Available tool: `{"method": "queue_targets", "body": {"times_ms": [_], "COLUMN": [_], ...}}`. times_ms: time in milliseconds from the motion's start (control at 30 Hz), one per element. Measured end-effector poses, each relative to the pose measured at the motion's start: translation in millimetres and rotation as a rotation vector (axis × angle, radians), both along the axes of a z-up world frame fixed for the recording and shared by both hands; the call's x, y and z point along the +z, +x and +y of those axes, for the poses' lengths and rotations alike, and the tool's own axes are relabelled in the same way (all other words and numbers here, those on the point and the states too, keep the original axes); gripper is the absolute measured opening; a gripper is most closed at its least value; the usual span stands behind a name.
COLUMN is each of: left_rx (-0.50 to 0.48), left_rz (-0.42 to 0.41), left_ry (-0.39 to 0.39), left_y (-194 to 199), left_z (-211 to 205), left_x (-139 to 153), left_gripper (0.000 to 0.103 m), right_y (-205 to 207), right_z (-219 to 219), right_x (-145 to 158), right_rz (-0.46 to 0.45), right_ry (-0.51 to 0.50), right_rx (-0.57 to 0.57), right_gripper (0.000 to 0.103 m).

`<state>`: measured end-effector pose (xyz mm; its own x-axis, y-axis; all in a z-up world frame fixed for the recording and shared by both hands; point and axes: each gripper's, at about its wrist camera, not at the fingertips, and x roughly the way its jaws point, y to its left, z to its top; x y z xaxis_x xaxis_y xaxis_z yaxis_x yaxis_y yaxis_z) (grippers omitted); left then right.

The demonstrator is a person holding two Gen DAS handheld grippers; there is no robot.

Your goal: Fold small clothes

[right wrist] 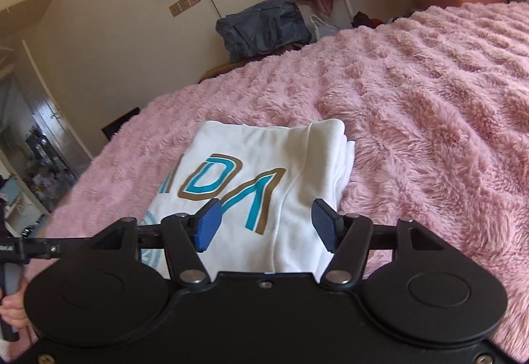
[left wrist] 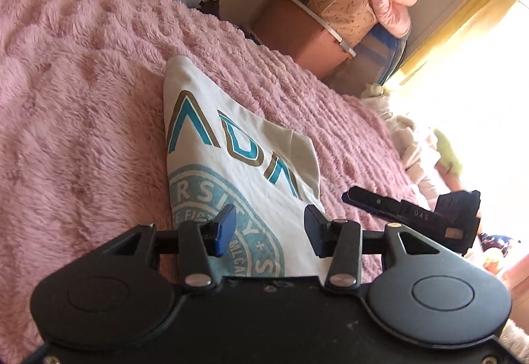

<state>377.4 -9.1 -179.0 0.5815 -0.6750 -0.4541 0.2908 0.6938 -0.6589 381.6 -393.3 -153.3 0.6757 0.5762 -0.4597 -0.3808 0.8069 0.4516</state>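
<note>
The pink blanket (right wrist: 429,99) carries the white shirt (right wrist: 264,165), folded, its long axis running straight ahead of both claws. The right claw (right wrist: 267,225) and left claw (left wrist: 271,230) hover released above its near end, equally close.

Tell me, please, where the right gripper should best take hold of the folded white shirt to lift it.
Probably the stacked edge of the white shirt, approached from the bare pink blanket side: there the layers lie together, so the open right gripper could pinch them all.
</note>
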Motion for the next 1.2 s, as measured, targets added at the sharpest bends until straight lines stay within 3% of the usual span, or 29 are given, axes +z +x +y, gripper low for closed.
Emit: {"method": "queue_targets", "body": {"times_ms": [167, 367, 600, 767, 1067, 1200], "left_rx": [0.016, 0.008, -0.031, -0.070, -0.094, -0.096], "left_rz": [0.134, 0.269, 0.322, 0.332, 0.385, 0.361], "left_ry": [-0.142, -0.273, -0.306, -0.283, -0.333, -0.348], "left_y": [35, 64, 88, 106, 139, 139], "left_z": [41, 53, 37, 22, -3, -9], "left_x": [-32, -76, -98, -100, -109, -107], "left_gripper": [0.050, 0.050, 0.051, 0.052, 0.053, 0.049], "right_y": [4, 18, 33, 51, 79, 81], "right_z": [-39, -53, -43, -37, -16, -5], "right_x": [-13, -45, -70, -80, -90, -86], "right_rz": [0.101, 0.233, 0.317, 0.339, 0.373, 0.364], "right_ry": [0.135, 0.276, 0.317, 0.363, 0.461, 0.419], "right_rx": [0.027, 0.069, 0.107, 0.158, 0.175, 0.156], "right_gripper": [0.066, 0.066, 0.066, 0.073, 0.076, 0.067]}}
